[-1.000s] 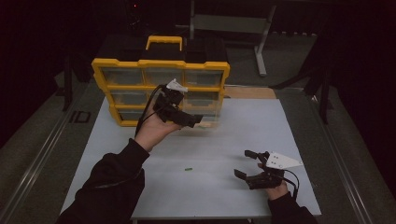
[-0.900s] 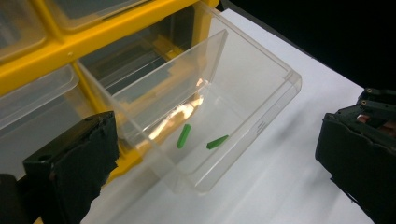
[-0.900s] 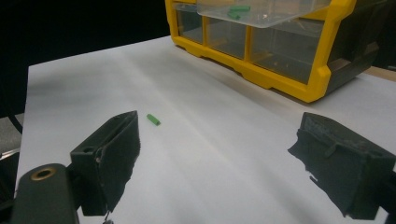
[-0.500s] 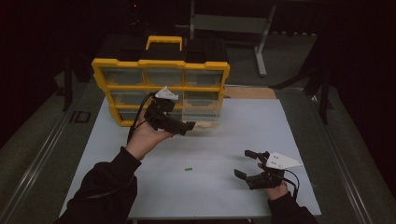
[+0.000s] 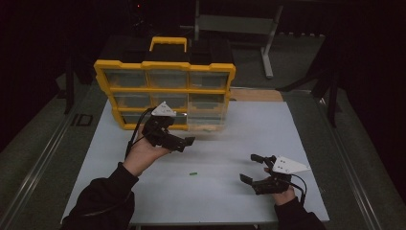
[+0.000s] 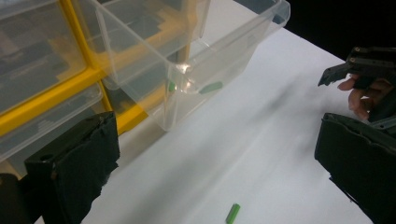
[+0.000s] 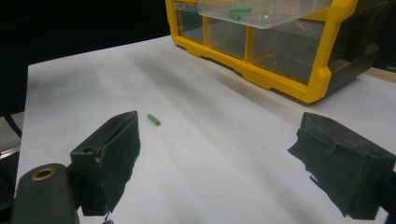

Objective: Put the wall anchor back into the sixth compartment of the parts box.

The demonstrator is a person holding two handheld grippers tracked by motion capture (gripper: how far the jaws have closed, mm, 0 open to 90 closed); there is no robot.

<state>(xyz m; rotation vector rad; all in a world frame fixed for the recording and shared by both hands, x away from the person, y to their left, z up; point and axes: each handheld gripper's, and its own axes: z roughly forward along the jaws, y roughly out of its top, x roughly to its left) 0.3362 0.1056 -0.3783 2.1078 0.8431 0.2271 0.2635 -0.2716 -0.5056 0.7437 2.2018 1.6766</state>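
- The right gripper (image 5: 256,168) rests low on the white table (image 5: 297,129) near the front edge, its jaws spread wide and holding nothing
- A small green piece (image 5: 193,174) lies loose on the table between the two grippers, just ahead of the right gripper's jaws in the right gripper view (image 7: 153,120)
- The left gripper (image 5: 184,142) is held above the table in the left hand (image 5: 143,153), jaws released and empty, pointing toward the right
- Just beyond it a clear plastic drawer (image 6: 187,51) sticks well out of the yellow organizer (image 5: 165,91), with green pieces (image 6: 211,87) lying in its bottom
- The organizer stands at the far side of the table, its yellow handle (image 5: 168,42) on top
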